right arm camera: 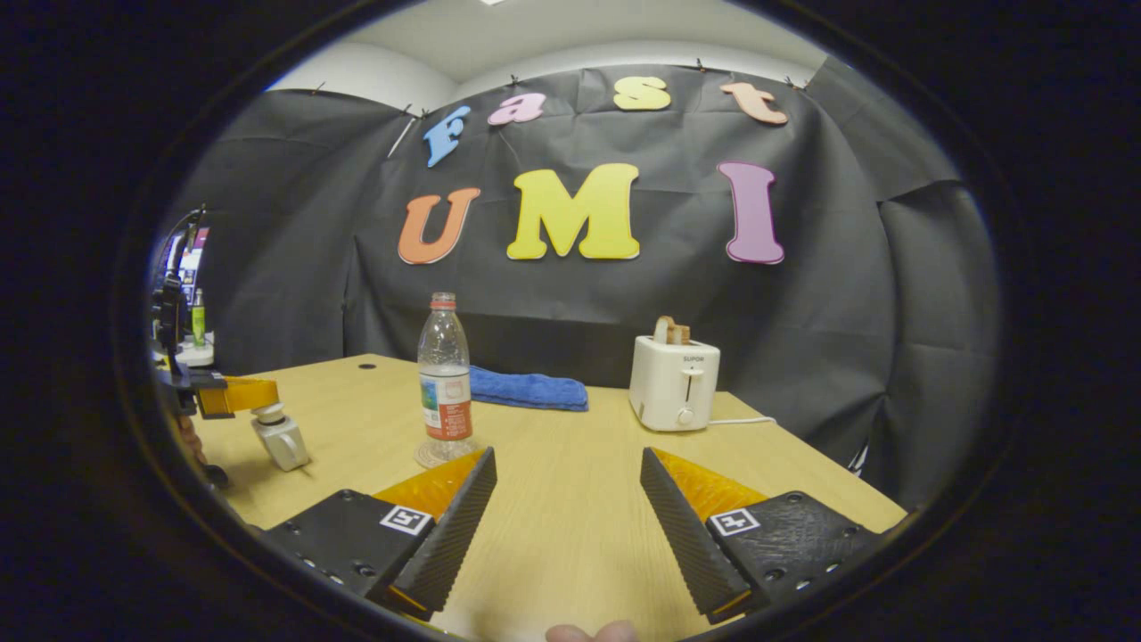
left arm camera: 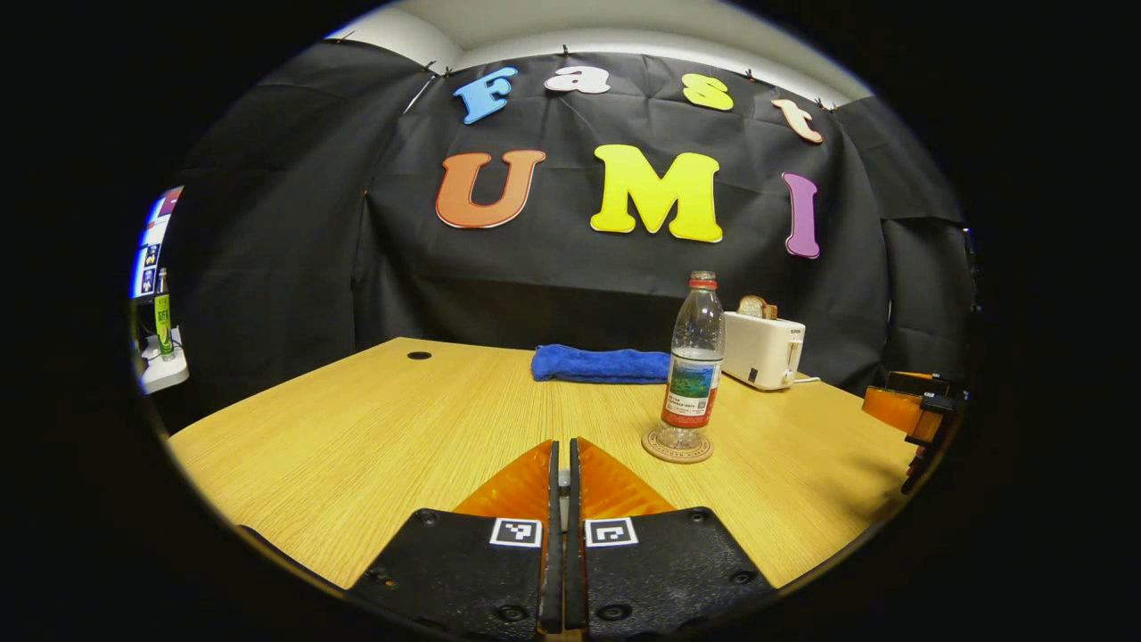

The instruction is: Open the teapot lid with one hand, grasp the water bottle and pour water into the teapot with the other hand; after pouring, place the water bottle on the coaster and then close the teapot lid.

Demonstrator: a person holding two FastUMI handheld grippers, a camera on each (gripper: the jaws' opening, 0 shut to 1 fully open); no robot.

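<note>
A clear water bottle (left arm camera: 693, 361) (right arm camera: 444, 374) with a red cap stands upright on a round coaster (left arm camera: 677, 448) (right arm camera: 428, 456) on the wooden table. My left gripper (left arm camera: 562, 446) is shut, with a small grey piece pinched between its fingers. In the right gripper view, that left gripper (right arm camera: 258, 394) holds a small grey-white teapot lid (right arm camera: 282, 439) by its knob, a little above the table, left of the bottle. My right gripper (right arm camera: 566, 456) hangs open and empty just right of the bottle and nearer than it. It also appears at the far right edge of the left gripper view (left arm camera: 902, 407).
A folded blue towel (left arm camera: 599, 364) (right arm camera: 528, 390) lies behind the bottle. A white toaster (left arm camera: 763, 349) (right arm camera: 674, 382) with bread in it stands at the back right, its cord trailing right. A cable hole (left arm camera: 419, 355) sits at the table's back left. A person's fingertip (right arm camera: 593, 632) is at the bottom.
</note>
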